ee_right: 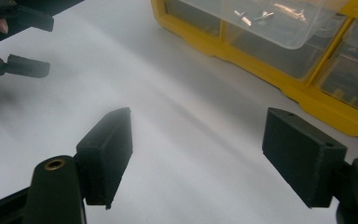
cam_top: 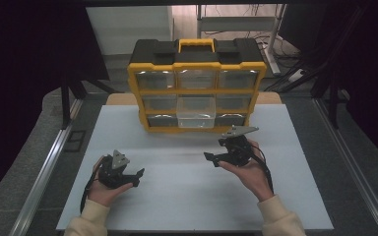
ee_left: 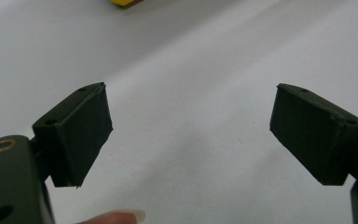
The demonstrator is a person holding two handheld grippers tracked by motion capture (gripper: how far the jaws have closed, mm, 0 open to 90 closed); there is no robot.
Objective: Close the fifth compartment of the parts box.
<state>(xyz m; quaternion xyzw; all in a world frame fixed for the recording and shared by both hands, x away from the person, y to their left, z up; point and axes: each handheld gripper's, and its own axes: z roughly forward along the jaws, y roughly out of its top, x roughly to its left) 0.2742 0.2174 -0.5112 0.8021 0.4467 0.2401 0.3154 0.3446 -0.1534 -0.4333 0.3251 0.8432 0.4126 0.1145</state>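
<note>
Both grippers' jaws wide, empty; yellow organizer (cam_top: 197,88) upright, one clear drawer (cam_top: 196,114) protruding forward.

- We see the yellow-and-black drawer cabinet (cam_top: 197,86) standing upright at the table's far side, handle on top.
- Its clear middle drawer (cam_top: 196,112) sticks out towards us, small metal bits (ee_right: 256,16) inside.

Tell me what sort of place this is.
Probably a lab or workshop bench set up for recording. A yellow and black parts organizer with clear drawers stands on a plain white table, dark curtains hang at the sides, and cables and metal frames lie on the floor behind.
</note>
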